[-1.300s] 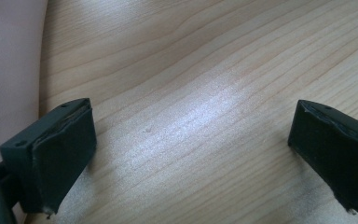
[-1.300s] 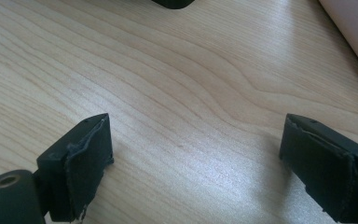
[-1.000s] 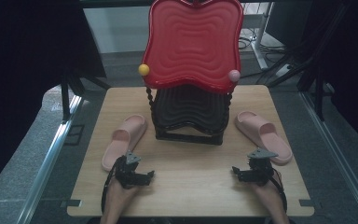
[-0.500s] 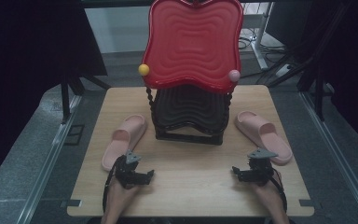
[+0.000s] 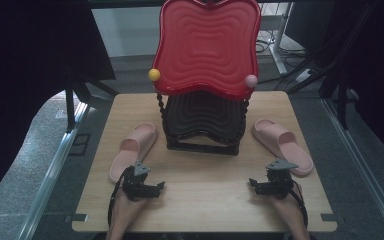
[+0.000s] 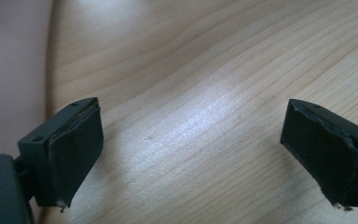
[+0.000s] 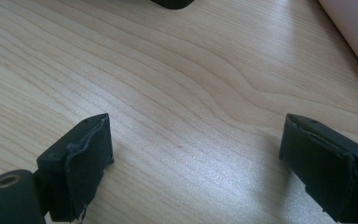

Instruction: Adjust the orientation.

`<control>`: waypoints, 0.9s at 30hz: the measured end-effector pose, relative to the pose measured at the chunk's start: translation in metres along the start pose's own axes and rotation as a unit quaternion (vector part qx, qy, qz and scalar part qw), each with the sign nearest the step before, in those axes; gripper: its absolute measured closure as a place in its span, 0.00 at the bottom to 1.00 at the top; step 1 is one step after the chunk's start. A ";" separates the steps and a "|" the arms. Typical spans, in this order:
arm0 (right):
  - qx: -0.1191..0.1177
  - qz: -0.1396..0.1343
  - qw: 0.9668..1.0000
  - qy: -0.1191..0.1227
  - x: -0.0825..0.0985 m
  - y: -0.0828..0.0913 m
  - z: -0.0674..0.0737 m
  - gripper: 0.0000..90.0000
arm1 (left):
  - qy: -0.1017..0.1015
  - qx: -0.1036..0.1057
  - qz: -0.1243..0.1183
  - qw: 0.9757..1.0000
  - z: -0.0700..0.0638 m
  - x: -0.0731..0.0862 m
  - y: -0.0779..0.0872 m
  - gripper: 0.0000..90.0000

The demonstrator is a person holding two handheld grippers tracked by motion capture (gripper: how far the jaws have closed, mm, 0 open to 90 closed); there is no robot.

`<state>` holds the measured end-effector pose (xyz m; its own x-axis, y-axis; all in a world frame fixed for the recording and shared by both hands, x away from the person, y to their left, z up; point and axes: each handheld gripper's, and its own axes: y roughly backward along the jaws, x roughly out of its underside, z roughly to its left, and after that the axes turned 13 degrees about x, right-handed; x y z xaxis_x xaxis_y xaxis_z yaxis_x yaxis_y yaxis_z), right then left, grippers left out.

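Counter: pale wooden counter (image 5: 205, 200), both hands resting low.
Rack: red wavy plastic two-tier rack (image 5: 205, 45) centre-back.
Slippers: pink foam slippers, left slipper (image 5: 132, 150) nearest, right slipper (image 5: 282, 145) opposite.
Left gripper (image 5: 157, 186): fingers wide, just easing inward, nothing between; swing over the slipper's strap first.
Right gripper (image 5: 252, 182): fingers wide, empty.

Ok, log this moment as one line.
left gripper: jaws open, just closing slightly, nothing between | right gripper: jaws open, nothing held | left slipper, right slipper: on table, untouched
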<state>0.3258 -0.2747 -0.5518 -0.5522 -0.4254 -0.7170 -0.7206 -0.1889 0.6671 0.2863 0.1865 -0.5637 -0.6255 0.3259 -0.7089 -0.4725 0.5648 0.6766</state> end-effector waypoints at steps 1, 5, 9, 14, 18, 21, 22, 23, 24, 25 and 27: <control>0.001 0.000 1.000 -0.001 0.000 0.000 0.000 0.10 | 0.000 0.001 -0.003 1.000 0.000 -0.001 0.002 0.09; 0.003 0.000 1.000 -0.002 0.000 0.000 0.001 0.10 | -0.001 0.000 -0.011 1.000 0.003 -0.003 0.009 0.13; 0.003 0.000 1.000 -0.002 0.000 0.000 0.001 0.10 | -0.004 0.002 -0.014 1.000 0.009 -0.006 0.018 0.17; 0.004 0.000 1.000 -0.003 0.000 0.000 0.001 0.10 | 0.005 0.012 -0.023 1.000 0.017 -0.008 0.027 0.23; 0.006 0.001 1.000 -0.003 0.000 0.001 0.001 0.10 | 0.012 0.014 -0.031 0.999 0.025 -0.011 0.034 0.26; 0.007 0.001 1.000 -0.004 0.000 0.001 0.001 0.10 | 0.008 0.005 -0.030 1.000 0.031 -0.015 0.039 0.28; 0.007 0.001 1.000 -0.004 0.000 0.001 0.001 0.10 | 0.008 0.003 -0.031 0.999 0.033 -0.016 0.041 0.29; 0.007 0.001 1.000 -0.004 0.000 0.001 0.001 0.10 | 0.008 0.002 -0.033 0.999 0.035 -0.017 0.043 0.30; 0.007 0.001 1.000 -0.004 0.000 0.001 0.001 0.10 | 0.009 0.000 -0.035 0.999 0.038 -0.018 0.044 0.31; 0.007 0.001 1.000 -0.004 0.001 0.001 0.001 0.10 | 0.011 -0.002 -0.036 0.999 0.040 -0.019 0.046 0.32; 0.007 0.001 1.000 -0.005 0.001 0.001 0.001 0.10 | 0.014 -0.007 -0.038 0.999 0.044 -0.020 0.048 0.34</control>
<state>0.3244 -0.2740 -0.5519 -0.5578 -0.4177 -0.7172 -0.7249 -0.1756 0.6661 0.3037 0.2409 -0.5258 -0.6036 0.2610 -0.7533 -0.5285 0.5764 0.6232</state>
